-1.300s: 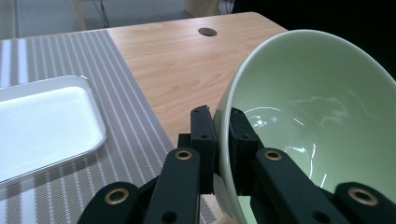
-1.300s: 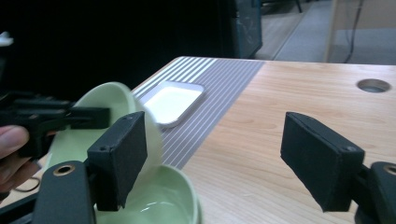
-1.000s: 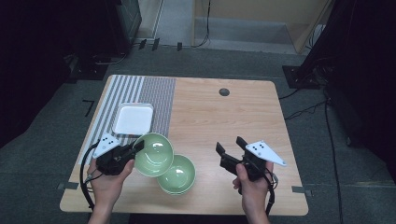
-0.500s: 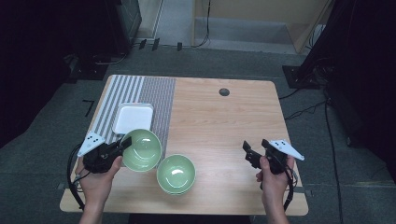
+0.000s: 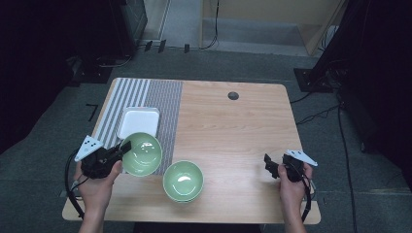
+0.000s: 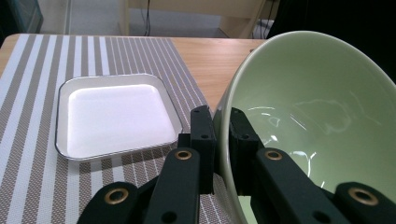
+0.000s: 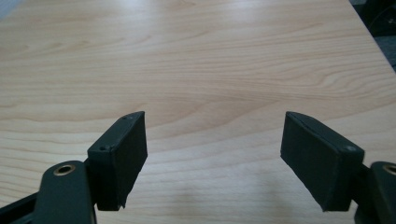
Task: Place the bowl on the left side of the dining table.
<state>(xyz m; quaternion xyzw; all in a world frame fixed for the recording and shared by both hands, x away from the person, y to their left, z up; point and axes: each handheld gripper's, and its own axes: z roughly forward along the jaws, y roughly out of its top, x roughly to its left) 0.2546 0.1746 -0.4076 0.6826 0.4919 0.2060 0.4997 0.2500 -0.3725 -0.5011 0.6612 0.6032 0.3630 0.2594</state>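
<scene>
My left gripper (image 5: 121, 148) is shut on the near-left rim of a pale green bowl (image 5: 143, 154), which hangs tilted over the striped mat's front edge. In the left gripper view the bowl (image 6: 317, 126) has its rim pinched between the two pads, at the gripper's tip (image 6: 223, 144). A second green bowl (image 5: 183, 180) sits upright on the wood near the table's front edge, just right of the held one. My right gripper (image 5: 268, 165) stands open and empty low over the front right of the table (image 5: 243, 126); its jaws (image 7: 212, 158) frame bare wood.
A white square plate (image 5: 138, 122) lies on the grey-and-white striped mat (image 5: 167, 102) at the left, also seen as the plate (image 6: 114, 114) beyond the held bowl. A small dark hole cover (image 5: 233, 95) sits at the table's far middle. Dark floor surrounds the table.
My left gripper has carried its green bowl off the other bowl and leftward toward the mat. My right gripper has dropped and drawn back toward the front right corner.
</scene>
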